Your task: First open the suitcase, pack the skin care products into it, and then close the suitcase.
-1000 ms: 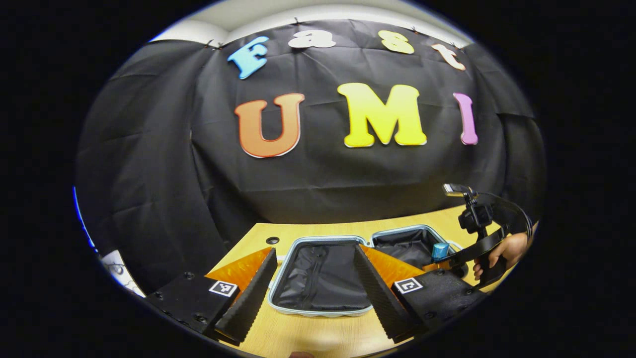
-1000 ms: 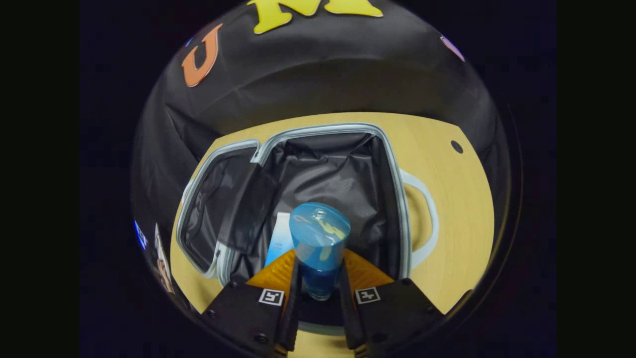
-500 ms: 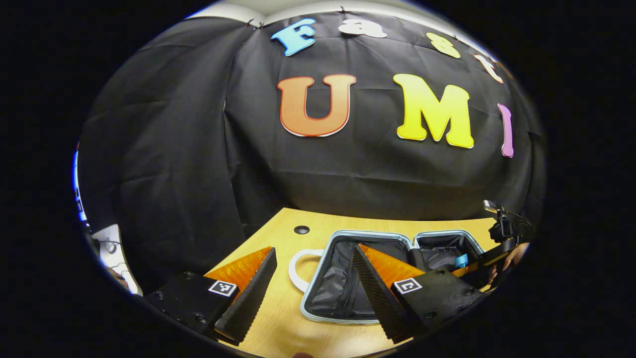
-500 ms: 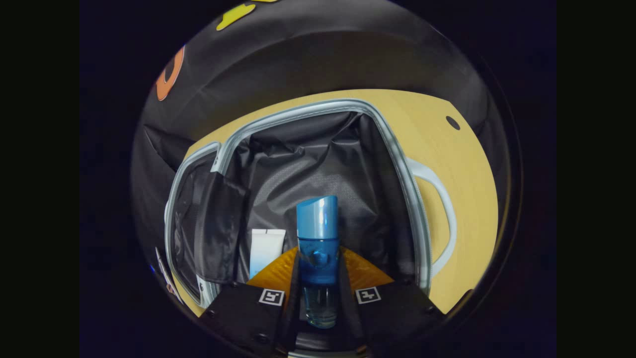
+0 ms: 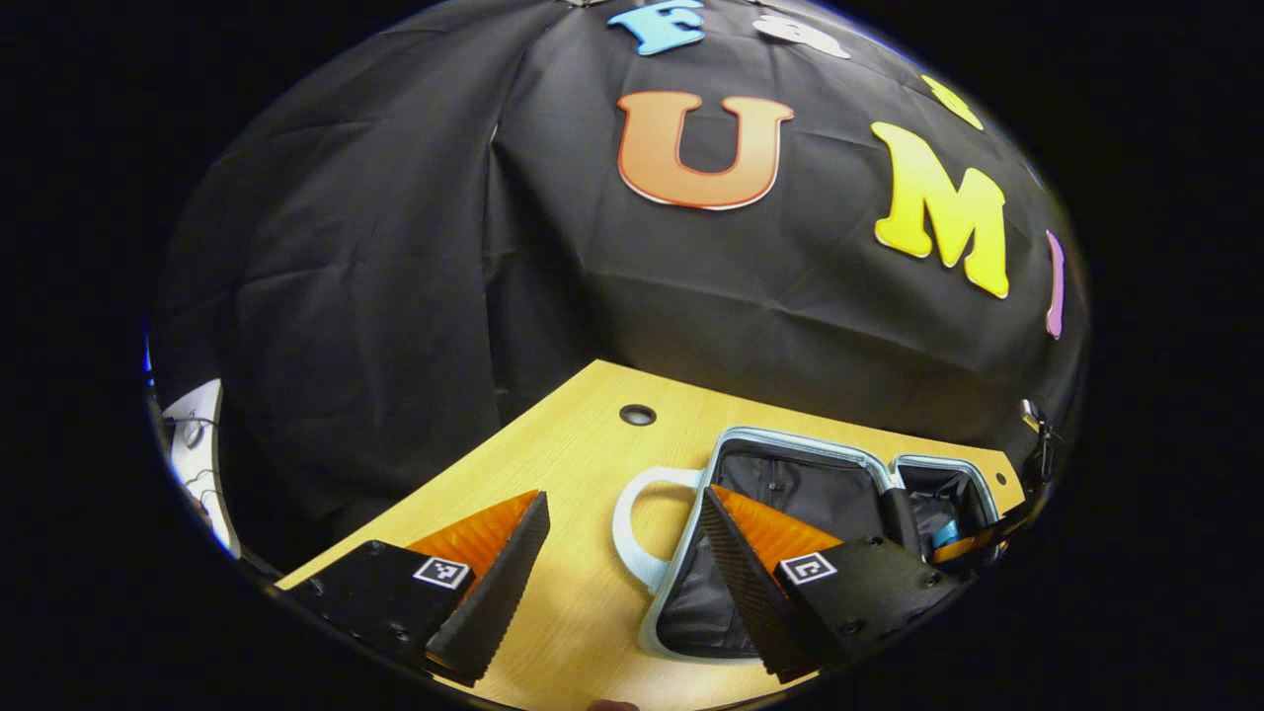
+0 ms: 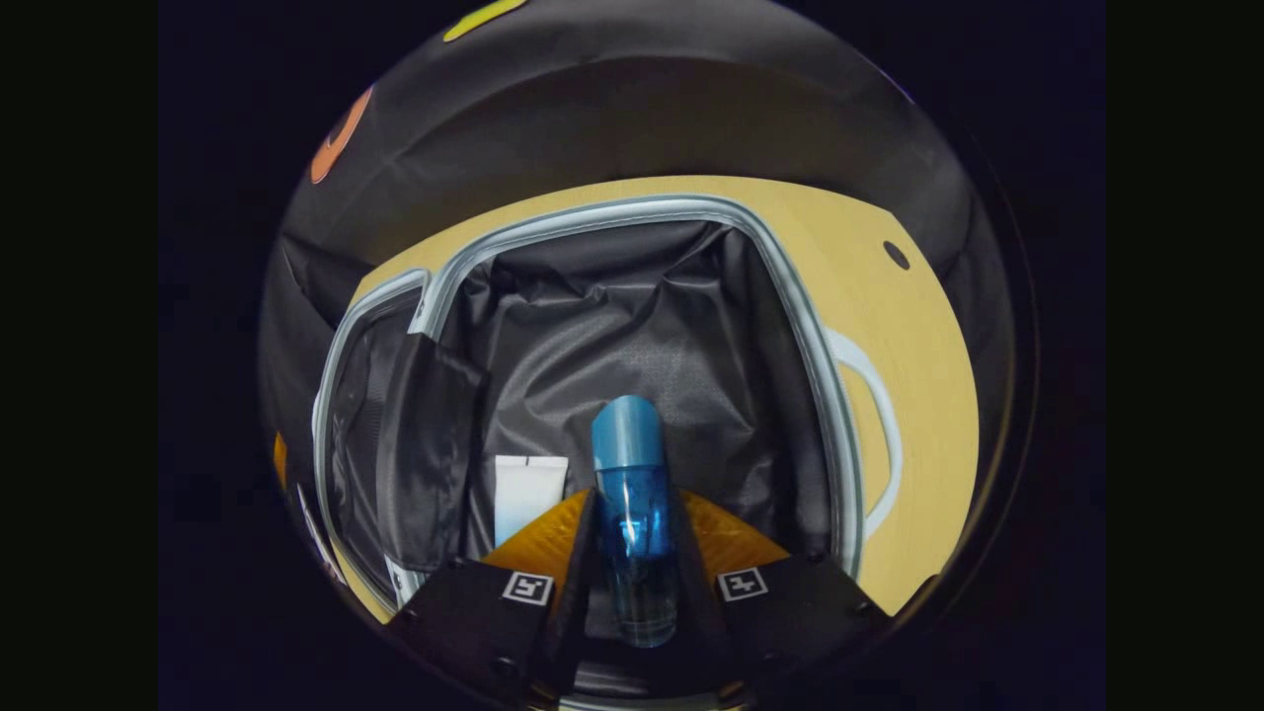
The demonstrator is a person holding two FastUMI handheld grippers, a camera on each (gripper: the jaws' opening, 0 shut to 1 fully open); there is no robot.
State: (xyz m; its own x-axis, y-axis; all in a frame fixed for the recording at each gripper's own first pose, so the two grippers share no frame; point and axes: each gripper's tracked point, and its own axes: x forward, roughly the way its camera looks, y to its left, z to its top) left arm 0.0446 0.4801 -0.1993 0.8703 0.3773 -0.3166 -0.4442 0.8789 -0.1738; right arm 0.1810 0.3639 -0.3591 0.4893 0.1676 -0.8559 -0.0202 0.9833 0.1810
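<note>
Right gripper view puts the right gripper (image 6: 632, 583) low over the open suitcase (image 6: 790, 296), its fingers (image 6: 578, 538) closed on a blue bottle (image 6: 632, 513) with an opaque blue cap. The bottle lies along the fingers, cap pointing to the far side, down within the black-lined compartment; whether it touches the lining I cannot tell. Just left of it a white tube (image 6: 528, 489) already lies on the lining. Farther left the suitcase's other half lies open flat, and a white handle (image 6: 879, 395) sticks out on the right over the wooden surface (image 6: 928, 395).

Left gripper view shows the left gripper (image 5: 617, 583) with its fingers (image 5: 494, 583) spread wide and holding nothing, hovering above the surface near the handle.

To my eye the packing step is in hand: the bottle is being set down beside the tube. The next move calls for easing the bottle onto the lining, then parting the fingers and drawing back without nudging either product. After that, if nothing more waits to be packed, the lid must be folded over.
</note>
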